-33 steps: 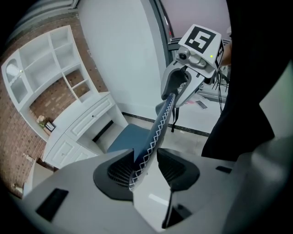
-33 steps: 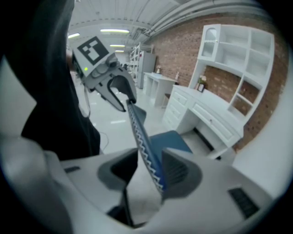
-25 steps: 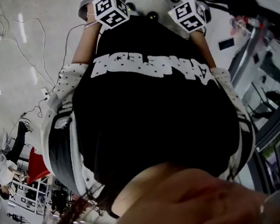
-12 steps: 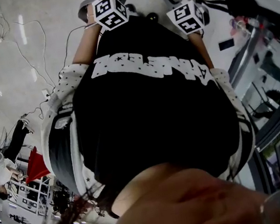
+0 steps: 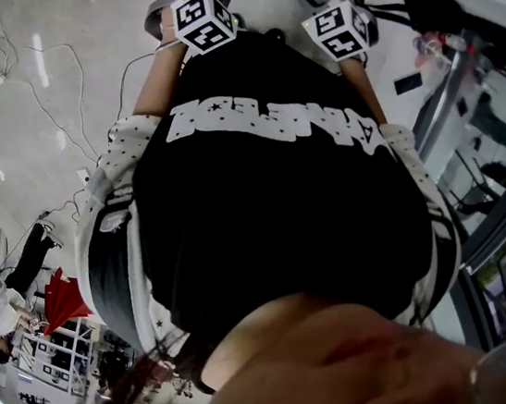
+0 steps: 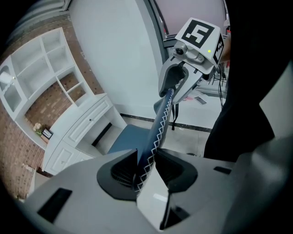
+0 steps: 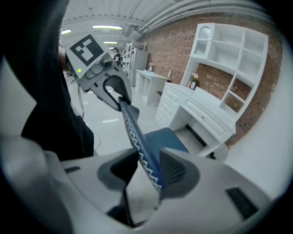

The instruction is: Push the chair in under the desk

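I see left gripper [image 6: 146, 168] jaws just closing tighter on chair backrest [image 6: 161, 121]; right gripper [image 7: 146, 171] clamps it too. Seat short of desk [image 6: 84, 125] at 10 o'clock; ready for push.

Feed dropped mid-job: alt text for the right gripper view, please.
The right claw clamps the blue chair back at its top edge. Beyond, the blue seat faces a white desk with shelves on a brick wall.

Glossy floor [image 7: 98, 122] carries a white desk [image 7: 201, 114] and blue chair [image 7: 167, 137].
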Demonstrator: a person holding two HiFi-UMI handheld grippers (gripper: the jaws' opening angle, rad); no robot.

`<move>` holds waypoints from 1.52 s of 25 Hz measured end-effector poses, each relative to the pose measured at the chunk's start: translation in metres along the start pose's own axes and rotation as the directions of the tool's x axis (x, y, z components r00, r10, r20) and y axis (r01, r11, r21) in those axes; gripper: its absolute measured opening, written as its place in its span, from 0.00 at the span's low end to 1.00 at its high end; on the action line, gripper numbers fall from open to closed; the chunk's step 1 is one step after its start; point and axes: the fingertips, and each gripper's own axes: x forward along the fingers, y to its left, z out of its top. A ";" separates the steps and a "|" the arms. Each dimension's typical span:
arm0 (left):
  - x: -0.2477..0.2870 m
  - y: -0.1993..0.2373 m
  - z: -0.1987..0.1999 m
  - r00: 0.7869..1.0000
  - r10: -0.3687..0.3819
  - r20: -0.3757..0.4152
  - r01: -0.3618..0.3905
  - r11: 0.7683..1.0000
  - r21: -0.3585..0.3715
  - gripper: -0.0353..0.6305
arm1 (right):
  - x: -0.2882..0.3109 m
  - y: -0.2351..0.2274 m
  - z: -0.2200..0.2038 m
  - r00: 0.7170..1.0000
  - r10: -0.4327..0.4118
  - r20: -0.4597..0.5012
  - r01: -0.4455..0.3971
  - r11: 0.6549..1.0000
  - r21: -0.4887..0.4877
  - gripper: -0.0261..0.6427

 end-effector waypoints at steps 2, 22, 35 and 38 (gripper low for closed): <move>0.000 -0.001 0.002 1.000 -0.008 0.004 0.008 1.000 0.002 0.28 | -0.002 0.000 -0.001 1.000 0.000 -0.001 0.000 1.000 -0.001 0.28; 0.002 -0.001 0.007 1.000 -0.013 0.018 0.012 0.999 0.041 0.28 | -0.005 0.000 -0.006 0.999 -0.045 0.001 0.045 0.999 0.021 0.28; 0.010 0.027 0.006 0.998 -0.038 0.052 0.034 0.996 0.077 0.28 | 0.012 -0.016 0.007 0.995 -0.090 -0.034 0.091 0.995 0.039 0.28; 0.018 0.046 -0.005 0.997 -0.049 0.057 0.044 0.996 0.073 0.28 | 0.029 -0.022 0.021 0.995 -0.089 -0.034 0.091 0.995 0.047 0.28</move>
